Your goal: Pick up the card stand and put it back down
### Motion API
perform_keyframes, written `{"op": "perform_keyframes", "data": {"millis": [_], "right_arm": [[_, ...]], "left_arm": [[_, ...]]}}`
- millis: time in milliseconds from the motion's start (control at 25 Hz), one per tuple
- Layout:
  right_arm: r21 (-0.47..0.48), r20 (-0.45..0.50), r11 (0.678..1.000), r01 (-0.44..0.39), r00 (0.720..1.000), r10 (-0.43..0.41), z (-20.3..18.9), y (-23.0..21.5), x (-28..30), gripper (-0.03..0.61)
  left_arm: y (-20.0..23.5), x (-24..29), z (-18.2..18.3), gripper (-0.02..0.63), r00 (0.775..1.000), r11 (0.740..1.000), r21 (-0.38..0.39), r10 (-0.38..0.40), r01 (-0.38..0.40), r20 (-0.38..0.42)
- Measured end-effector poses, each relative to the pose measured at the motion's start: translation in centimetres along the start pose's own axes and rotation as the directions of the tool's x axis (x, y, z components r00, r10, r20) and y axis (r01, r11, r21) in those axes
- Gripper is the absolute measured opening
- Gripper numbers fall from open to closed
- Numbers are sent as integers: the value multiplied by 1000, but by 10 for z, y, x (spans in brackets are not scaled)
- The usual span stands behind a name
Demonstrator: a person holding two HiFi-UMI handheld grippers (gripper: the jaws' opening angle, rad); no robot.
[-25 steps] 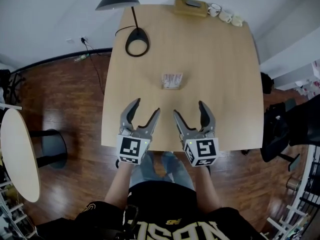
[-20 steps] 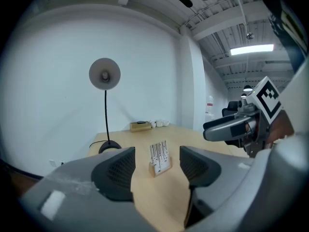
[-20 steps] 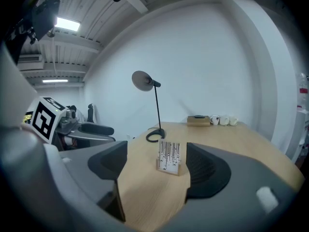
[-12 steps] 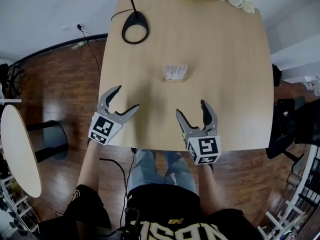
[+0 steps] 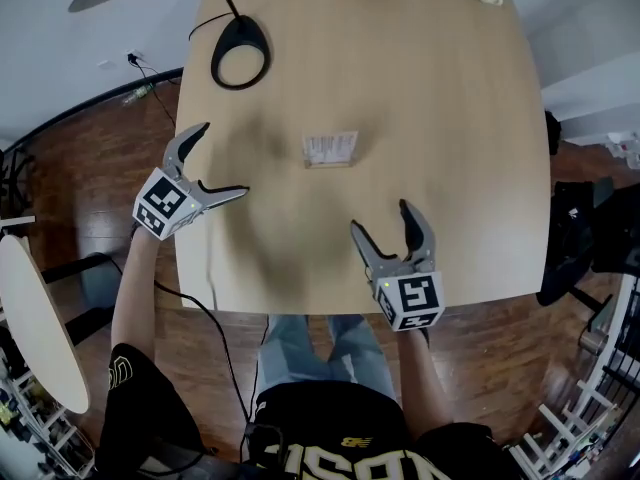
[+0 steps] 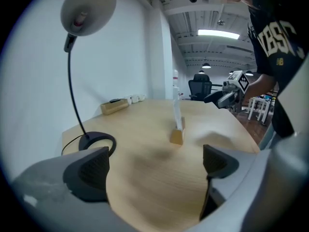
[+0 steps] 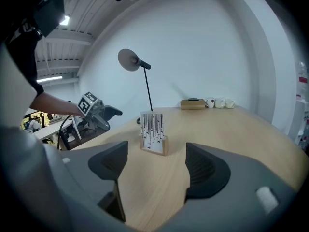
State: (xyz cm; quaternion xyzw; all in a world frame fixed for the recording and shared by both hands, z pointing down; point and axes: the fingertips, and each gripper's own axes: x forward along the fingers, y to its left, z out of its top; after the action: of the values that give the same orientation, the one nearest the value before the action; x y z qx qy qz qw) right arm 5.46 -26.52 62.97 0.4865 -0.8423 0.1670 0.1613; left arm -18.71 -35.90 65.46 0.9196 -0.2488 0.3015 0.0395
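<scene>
tools both spread and empty: left tool [image 5: 225,158] has swung to the left edge of the counter [image 5: 450,118], jaws just opened wider (card stand [image 5: 330,149] stands untouched mid-frame, above right tool [image 5: 380,218]); pickup not begun.

The left gripper [image 5: 225,158] is held out to the person's left side on the stretched left forearm [image 5: 128,293] and points inward and a little down. Its jaws have just been opening and stand wide apart, with nothing between them. The right gripper [image 5: 379,216] points forward on the right forearm [image 5: 415,363], its jaws also apart and empty.
</scene>
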Motion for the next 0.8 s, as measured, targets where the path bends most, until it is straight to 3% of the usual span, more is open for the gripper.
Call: {"op": "perform_keyframes", "data": {"millis": [200, 360, 600, 720, 800], "right_arm": [[2, 23, 1000, 17, 1000, -17, 7, -10, 13, 370], [5, 24, 1000, 9, 1000, -9, 4, -12, 16, 370], [23, 12, 999, 30, 999, -31, -5, -14, 5, 367], [20, 13, 999, 38, 999, -38, -4, -14, 0, 367], [26, 15, 998, 51, 999, -51, -3, -16, -5, 367]], "left_arm": [[-25, 69, 27, 612, 989, 987, 63, -148, 147, 17], [-51, 123, 47, 588, 975, 968, 129, -218, 213, 28], [-81, 177, 47, 398, 954, 937, 176, -295, 301, -62], [-81, 184, 42, 223, 954, 935, 190, -290, 300, -82], [-86, 186, 48, 148, 943, 921, 204, -322, 331, -79]]}}
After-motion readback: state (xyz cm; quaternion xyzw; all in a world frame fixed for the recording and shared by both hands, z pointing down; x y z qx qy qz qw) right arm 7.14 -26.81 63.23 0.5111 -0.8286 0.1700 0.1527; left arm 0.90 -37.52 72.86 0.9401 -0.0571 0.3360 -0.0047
